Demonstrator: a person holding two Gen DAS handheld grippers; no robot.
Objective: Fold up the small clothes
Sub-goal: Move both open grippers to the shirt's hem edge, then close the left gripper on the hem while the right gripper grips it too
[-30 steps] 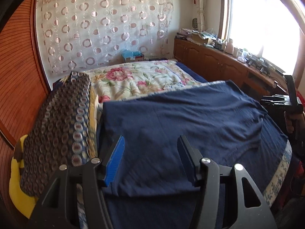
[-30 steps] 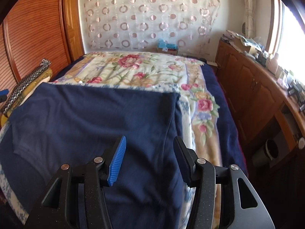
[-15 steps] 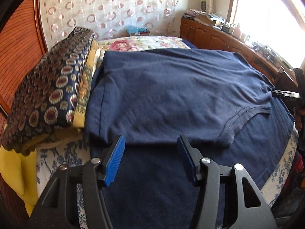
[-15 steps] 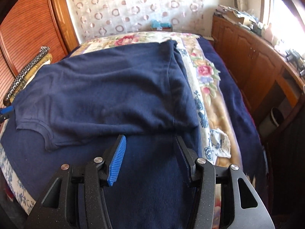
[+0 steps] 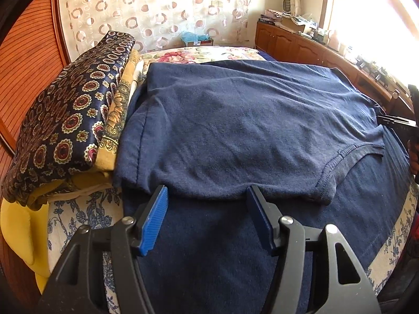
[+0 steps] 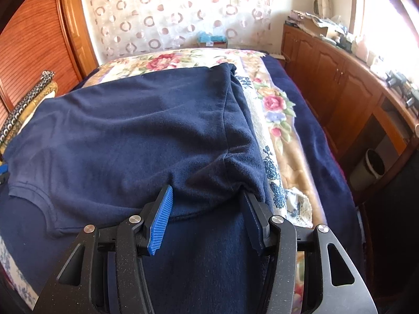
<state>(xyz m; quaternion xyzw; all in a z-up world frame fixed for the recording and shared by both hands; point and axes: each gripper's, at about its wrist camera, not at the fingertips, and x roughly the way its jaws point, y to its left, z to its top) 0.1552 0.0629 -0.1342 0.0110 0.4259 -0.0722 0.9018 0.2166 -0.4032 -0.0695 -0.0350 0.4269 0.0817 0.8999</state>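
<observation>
A navy T-shirt (image 5: 248,120) (image 6: 131,130) lies folded over on itself on the bed, with its neckline (image 5: 351,157) near the front edge. My left gripper (image 5: 207,191) hovers at the near edge of the folded layer. Its jaws are opening and the blue pads (image 5: 154,219) press on nothing. My right gripper (image 6: 207,191) stands open at the shirt's right corner, where a bunched fold of cloth lies between the fingertips without being pinched. The right gripper (image 5: 400,123) also shows at the right edge of the left wrist view.
A stack of folded patterned fabrics (image 5: 65,120) over a yellow cloth (image 5: 21,230) sits left of the shirt. The floral bedspread (image 6: 275,104) runs to the right. Beyond it are wooden cabinets (image 6: 340,86) and a bin (image 6: 371,162).
Both grippers have sunk and tipped down toward the bed. The shirt's folded near edge now lies at their fingertips. The left jaws stand slightly wider.
</observation>
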